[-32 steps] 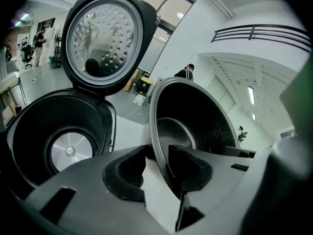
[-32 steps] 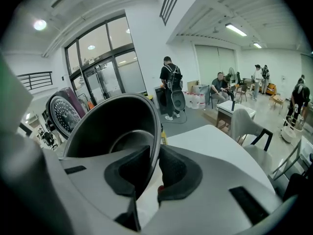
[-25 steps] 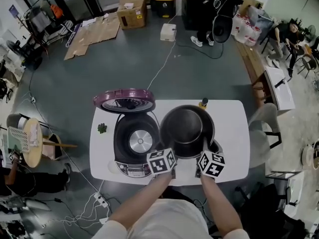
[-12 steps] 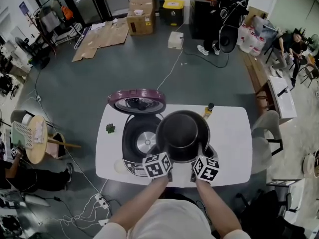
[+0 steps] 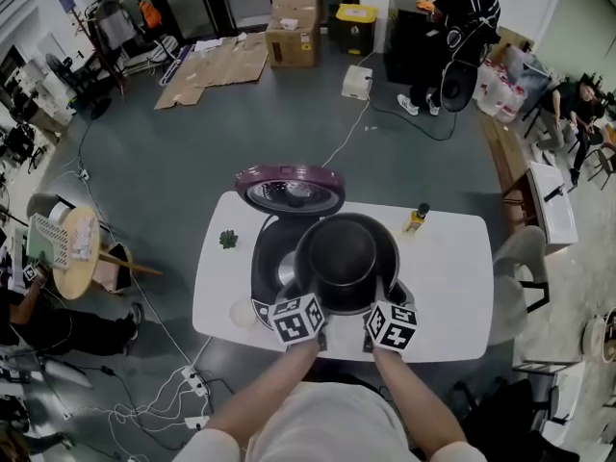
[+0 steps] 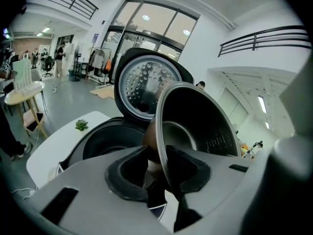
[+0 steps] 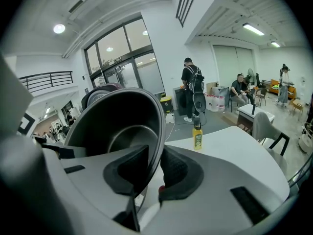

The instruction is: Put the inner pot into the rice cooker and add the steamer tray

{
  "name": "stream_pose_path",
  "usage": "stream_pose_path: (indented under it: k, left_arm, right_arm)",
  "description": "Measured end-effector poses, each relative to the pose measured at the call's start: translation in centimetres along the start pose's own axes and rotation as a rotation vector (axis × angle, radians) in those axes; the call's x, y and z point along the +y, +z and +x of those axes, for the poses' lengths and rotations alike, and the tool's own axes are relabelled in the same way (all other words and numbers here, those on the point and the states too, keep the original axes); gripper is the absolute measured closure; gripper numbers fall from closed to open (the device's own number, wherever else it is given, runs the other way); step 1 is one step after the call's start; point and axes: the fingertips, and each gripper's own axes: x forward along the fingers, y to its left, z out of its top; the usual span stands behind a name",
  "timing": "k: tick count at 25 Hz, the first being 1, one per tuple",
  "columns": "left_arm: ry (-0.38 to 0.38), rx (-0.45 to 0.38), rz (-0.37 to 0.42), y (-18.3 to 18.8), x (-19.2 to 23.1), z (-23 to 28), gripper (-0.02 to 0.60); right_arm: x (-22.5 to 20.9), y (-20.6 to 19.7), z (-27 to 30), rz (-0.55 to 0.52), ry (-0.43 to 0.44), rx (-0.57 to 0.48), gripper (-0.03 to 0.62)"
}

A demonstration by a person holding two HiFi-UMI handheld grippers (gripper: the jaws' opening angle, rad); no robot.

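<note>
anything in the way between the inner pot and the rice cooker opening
Nothing visible. The rice cooker has a bare-looking well, and its lid stands open at the far side. The inner pot, gripped at its rim by the left gripper and right gripper, hangs partly over the well.

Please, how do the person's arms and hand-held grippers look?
The left hand-held gripper and the right hand-held gripper have grey bodies, black jaw pads, and a white cube with black square markers each. The person wears a light short-sleeved shirt.

I see pale short-sleeve tee point(image 5: 318, 429) at 6 o'clock; left gripper point(image 6: 157, 168), right gripper point(image 7: 154, 173) grey, blk pads point(image 6: 128, 173), b/w cubes point(image 5: 296, 318).
</note>
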Motion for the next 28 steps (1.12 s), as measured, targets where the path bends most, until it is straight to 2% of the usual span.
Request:
stream_pose_path:
  k: [14, 21, 28]
  left_arm:
    - [0.103, -0.016, -0.063, 0.3, 8.3, -2.9, 0.451]
    - [0.133, 0.033, -0.068, -0.2, 11.4, -3.1, 0.442]
    - [0.158, 0.106, -0.052, -0.3, 13.1, -2.2, 0.442]
  right_arm:
    - [8.3, -2.1, 2.2, -0.073, 0.109, 0.045, 0.5]
    - [10.9, -3.6, 3.7, -0.118, 0.135, 0.105, 0.497]
    - [11.8, -4.6, 5.2, -0.134, 0.117, 0.171, 0.495]
